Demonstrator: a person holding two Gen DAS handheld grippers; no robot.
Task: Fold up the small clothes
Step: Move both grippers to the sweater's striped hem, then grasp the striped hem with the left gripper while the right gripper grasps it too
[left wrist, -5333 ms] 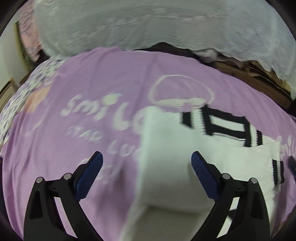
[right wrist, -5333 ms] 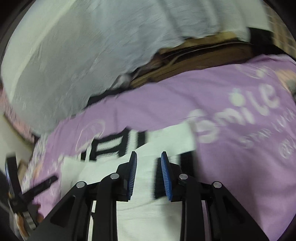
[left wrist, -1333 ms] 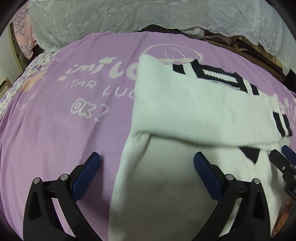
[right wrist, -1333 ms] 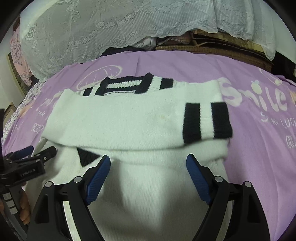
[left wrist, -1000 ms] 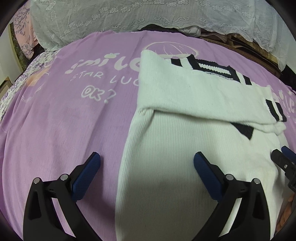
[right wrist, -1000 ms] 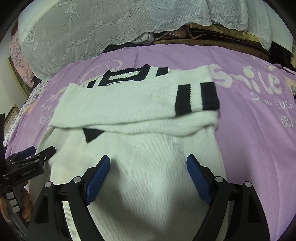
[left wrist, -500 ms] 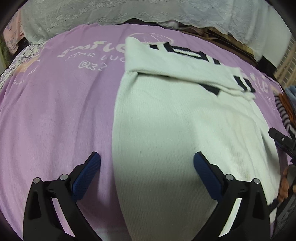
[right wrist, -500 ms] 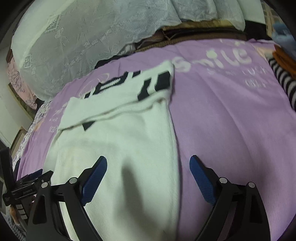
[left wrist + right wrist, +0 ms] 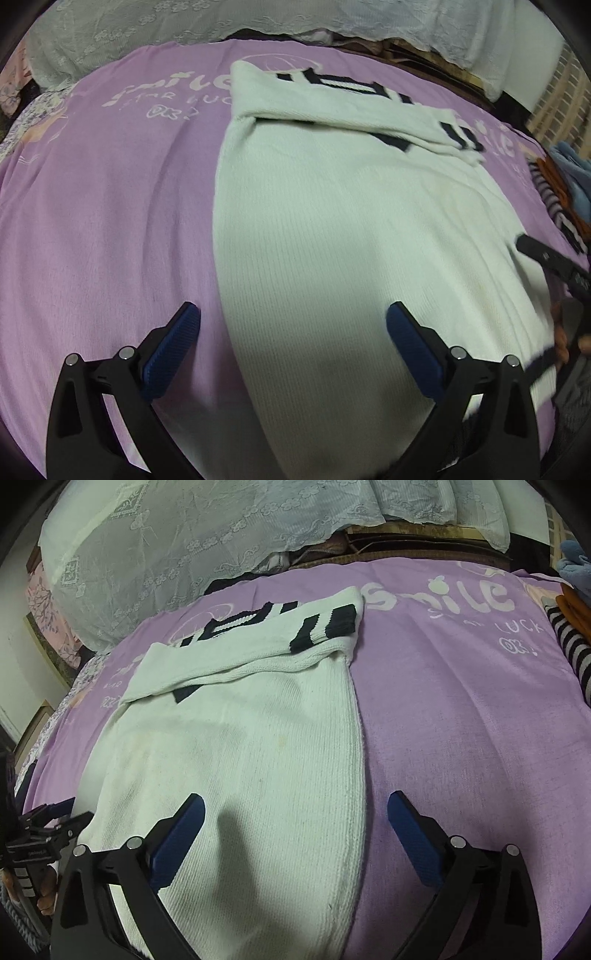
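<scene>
A white knit sweater [image 9: 351,221] [image 9: 240,757] with black stripes lies flat on the purple bedsheet [image 9: 92,203] [image 9: 461,720]. Its sleeves are folded across the far top. My left gripper [image 9: 293,319] hangs open over the sweater's near left edge, nothing pressed between its blue pads. My right gripper [image 9: 296,806] hovers over the near right edge; its jaws are opening, and the edge lies below them untouched. Each gripper shows at the rim of the other's view: the right gripper [image 9: 546,258] and the left gripper [image 9: 48,823].
A white lace cover [image 9: 147,33] [image 9: 184,528] is draped along the far side of the bed. A pile of striped and orange clothes [image 9: 557,199] [image 9: 572,646] sits at the bed's right edge, with blue cloth [image 9: 576,565] behind it.
Both grippers have drawn back from the folded sleeves toward the sweater's near hem, each shifting outward to a side edge. The right jaws have spread a little wider.
</scene>
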